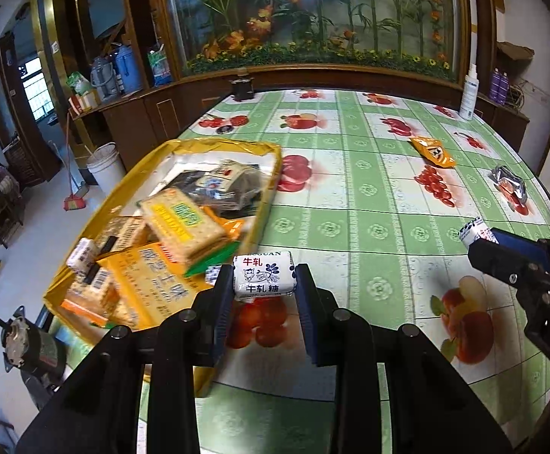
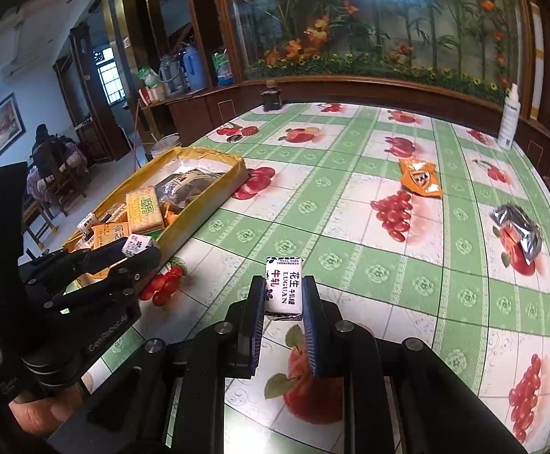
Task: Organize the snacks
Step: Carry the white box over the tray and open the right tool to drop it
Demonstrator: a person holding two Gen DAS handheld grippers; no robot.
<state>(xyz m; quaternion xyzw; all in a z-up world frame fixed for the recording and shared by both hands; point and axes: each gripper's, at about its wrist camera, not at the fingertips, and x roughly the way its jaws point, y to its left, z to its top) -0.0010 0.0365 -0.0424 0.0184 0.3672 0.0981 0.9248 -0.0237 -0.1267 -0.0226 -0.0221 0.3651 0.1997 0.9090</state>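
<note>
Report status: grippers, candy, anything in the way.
Left gripper shut on a nougat candy. Right gripper shut on another candy. Yellow box of snacks just left. Path clear.

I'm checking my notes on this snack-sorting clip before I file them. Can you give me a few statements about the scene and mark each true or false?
1. Each hand-held gripper holds a small white wrapped candy. True: the left hand-held gripper is shut on one candy, the right hand-held gripper on another candy.
2. The yellow box is empty. False: it holds cracker packs and other snacks.
3. An orange snack packet lies on the tablecloth, outside the box. True.
4. The silver packet is inside the yellow box. False: it lies on the tablecloth, far from the box.
5. A white spray bottle lies on its side. False: it stands upright at the table's far edge.
</note>
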